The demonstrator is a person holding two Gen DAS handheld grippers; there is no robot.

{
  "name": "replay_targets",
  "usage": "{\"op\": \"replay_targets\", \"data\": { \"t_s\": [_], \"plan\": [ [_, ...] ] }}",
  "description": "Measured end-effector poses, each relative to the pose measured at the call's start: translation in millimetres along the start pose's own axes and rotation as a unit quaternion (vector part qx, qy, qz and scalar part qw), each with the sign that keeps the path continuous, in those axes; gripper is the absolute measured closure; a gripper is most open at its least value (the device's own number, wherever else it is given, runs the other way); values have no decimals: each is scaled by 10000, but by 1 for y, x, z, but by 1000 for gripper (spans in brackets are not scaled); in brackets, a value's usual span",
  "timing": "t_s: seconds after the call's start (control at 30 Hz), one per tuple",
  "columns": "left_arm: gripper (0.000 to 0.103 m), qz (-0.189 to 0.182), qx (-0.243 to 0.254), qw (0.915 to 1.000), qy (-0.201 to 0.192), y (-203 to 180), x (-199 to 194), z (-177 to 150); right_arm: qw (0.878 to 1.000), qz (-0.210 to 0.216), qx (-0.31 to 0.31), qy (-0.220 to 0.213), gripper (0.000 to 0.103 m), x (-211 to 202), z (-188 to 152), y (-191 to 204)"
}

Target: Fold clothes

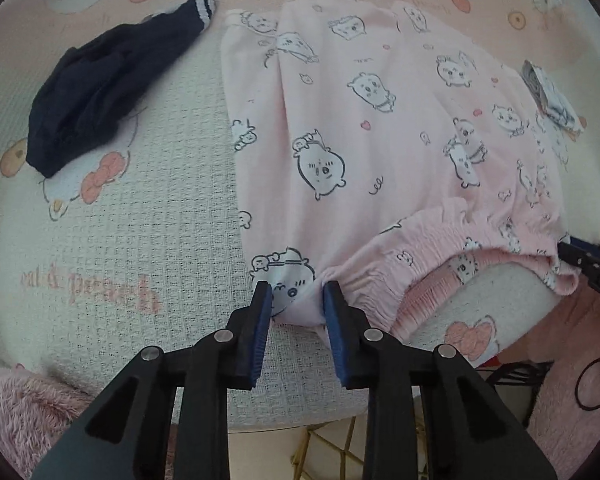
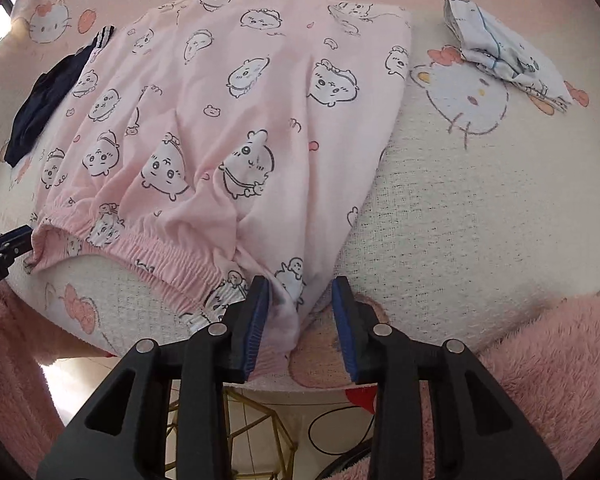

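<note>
Left wrist: left gripper (image 1: pixel 296 300) partly open, jaws straddling the waistband corner of the pink printed shorts (image 1: pixel 364 120). Fabric bunched between the pads, touching both; can't confirm a real clamp. Shorts lie spread flat on the cat-print blanket (image 1: pixel 140 220), legs pointing away. Navy garment (image 1: pixel 92 92) lies apart to the left, folded white piece (image 1: pixel 552 96) far right. Right gripper tip (image 1: pixel 592 264) at the waistband's other end.

Right wrist: right gripper (image 2: pixel 302 300) partly open. Waistband corner (image 2: pixel 288 304) rests against the left pad (image 2: pixel 256 320); clear gap to the right pad. Not gripped.
</note>
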State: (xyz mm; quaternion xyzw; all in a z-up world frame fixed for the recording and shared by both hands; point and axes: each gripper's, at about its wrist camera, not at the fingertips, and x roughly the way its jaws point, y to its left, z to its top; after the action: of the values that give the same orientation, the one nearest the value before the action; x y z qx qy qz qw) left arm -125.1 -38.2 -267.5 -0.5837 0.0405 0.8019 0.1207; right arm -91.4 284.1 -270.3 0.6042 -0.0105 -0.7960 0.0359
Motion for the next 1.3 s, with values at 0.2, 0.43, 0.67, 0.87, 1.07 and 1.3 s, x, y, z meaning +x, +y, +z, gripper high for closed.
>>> {"op": "replay_targets", "data": {
  "t_s": [0.2,0.43,0.67,0.87,1.07,1.3],
  "plan": [
    [73,-625,-592,9959,-274,15,-14,0,9949,738,581,-361,69,-16,-2,-24],
    [73,-810,-166,9965,84,-6,3,-7,9972,650,370,-34,67,6,5,-15],
    [71,117,405,9987,276,-14,4,-21,9999,-52,50,98,67,11,8,-1],
    [71,-681,-479,9963,-200,12,-17,-17,9976,243,397,-508,67,-10,23,-6],
    [71,-480,178,9986,153,-20,5,-20,9998,218,-28,-35,65,13,27,22],
    [67,-570,-98,9975,403,-2,0,-31,9973,-682,-242,78,45,17,30,30]
  ]
}}
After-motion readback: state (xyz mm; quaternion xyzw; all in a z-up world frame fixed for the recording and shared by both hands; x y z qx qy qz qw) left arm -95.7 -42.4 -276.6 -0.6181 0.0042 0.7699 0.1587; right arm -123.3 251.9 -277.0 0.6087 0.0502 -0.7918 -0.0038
